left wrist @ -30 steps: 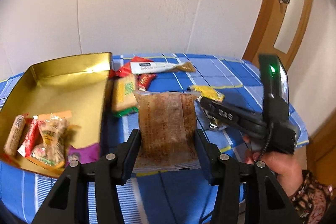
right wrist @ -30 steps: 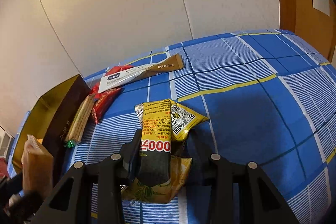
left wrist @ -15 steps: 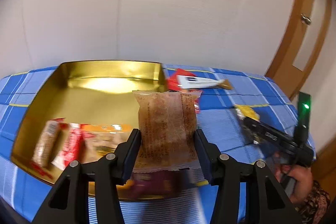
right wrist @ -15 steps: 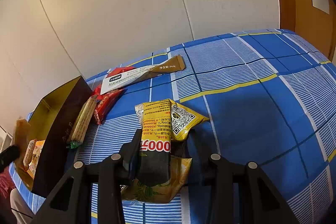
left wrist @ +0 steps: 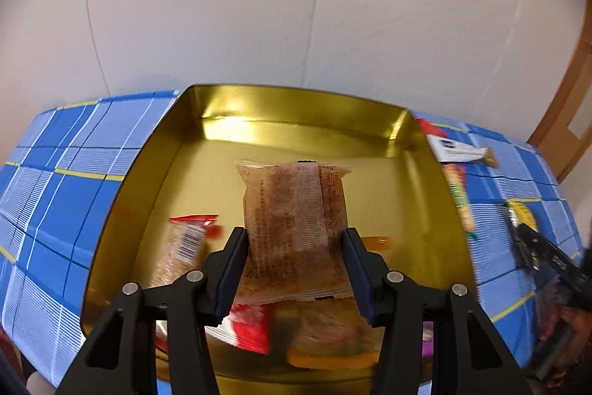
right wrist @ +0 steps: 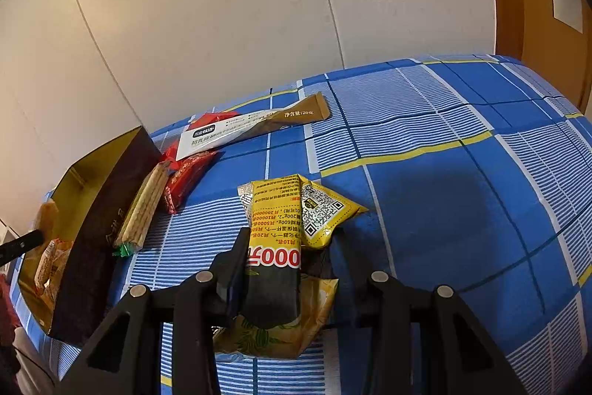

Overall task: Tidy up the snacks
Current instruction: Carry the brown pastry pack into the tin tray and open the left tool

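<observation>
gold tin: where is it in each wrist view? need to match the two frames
Left wrist: the gold tin fills the centre, straight ahead under the left hand-held gripper, which holds a brown snack packet over it.
Right wrist: it sits at the far left edge, its dark outer wall facing the camera.
Shared landmark: the white-and-brown stick sachet, just beyond the tin's right side.

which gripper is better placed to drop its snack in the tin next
Left. The left gripper holds its brown snack directly over the gold tin, while the right gripper with the yellow packet sits over the tablecloth, beside the tin.
</observation>
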Demonstrator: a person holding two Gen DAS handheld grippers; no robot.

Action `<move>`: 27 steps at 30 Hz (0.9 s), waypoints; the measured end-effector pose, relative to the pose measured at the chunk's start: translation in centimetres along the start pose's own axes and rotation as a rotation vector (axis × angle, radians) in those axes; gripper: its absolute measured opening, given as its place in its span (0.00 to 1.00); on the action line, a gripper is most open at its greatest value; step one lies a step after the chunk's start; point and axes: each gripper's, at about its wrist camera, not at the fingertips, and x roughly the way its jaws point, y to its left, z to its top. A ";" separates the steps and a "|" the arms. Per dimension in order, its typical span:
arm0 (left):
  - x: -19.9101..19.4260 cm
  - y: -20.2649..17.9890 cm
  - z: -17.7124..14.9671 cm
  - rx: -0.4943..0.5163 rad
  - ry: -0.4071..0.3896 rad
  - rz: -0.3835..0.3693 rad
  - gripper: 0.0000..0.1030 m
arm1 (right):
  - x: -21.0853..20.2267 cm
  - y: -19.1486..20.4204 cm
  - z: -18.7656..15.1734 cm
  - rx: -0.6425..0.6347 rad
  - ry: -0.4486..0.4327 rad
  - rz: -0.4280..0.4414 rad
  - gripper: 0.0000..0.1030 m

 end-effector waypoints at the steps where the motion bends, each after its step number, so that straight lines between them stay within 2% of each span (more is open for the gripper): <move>1: 0.6 0.6 0.2 -0.012 0.015 0.010 0.51 | 0.0 0.0 0.0 -0.001 0.001 -0.001 0.41; 2: 0.8 1.0 0.4 -0.019 0.026 0.015 0.50 | 0.1 0.1 0.0 -0.003 0.002 -0.004 0.41; 4: 1.5 1.5 0.8 -0.036 0.038 0.022 0.38 | 0.2 0.1 0.0 -0.003 0.003 -0.009 0.41; 9: 2.5 0.1 1.9 -0.008 0.031 0.024 0.37 | 0.4 0.1 0.0 -0.005 0.007 -0.009 0.41; 13: 3.6 -0.8 2.0 0.039 0.055 0.078 0.35 | 0.3 0.2 0.0 -0.012 0.004 -0.012 0.41; 14: 3.8 -1.0 1.8 0.056 0.066 0.088 0.32 | 0.3 0.1 0.0 -0.012 0.004 -0.013 0.41; 16: 3.9 -1.3 1.3 0.088 0.078 0.123 0.16 | 0.3 0.1 0.1 -0.010 0.003 -0.012 0.41; 21: 4.4 -1.9 0.8 0.147 0.067 0.200 0.16 | 0.0 0.4 0.1 -0.021 -0.007 -0.015 0.41; 24: 5.6 -1.5 1.4 0.109 0.104 0.252 0.17 | -0.1 0.4 0.1 -0.028 -0.008 -0.017 0.41; 27: 5.1 -1.0 1.9 0.033 0.113 0.207 0.19 | 0.0 0.3 0.1 -0.028 -0.007 -0.017 0.41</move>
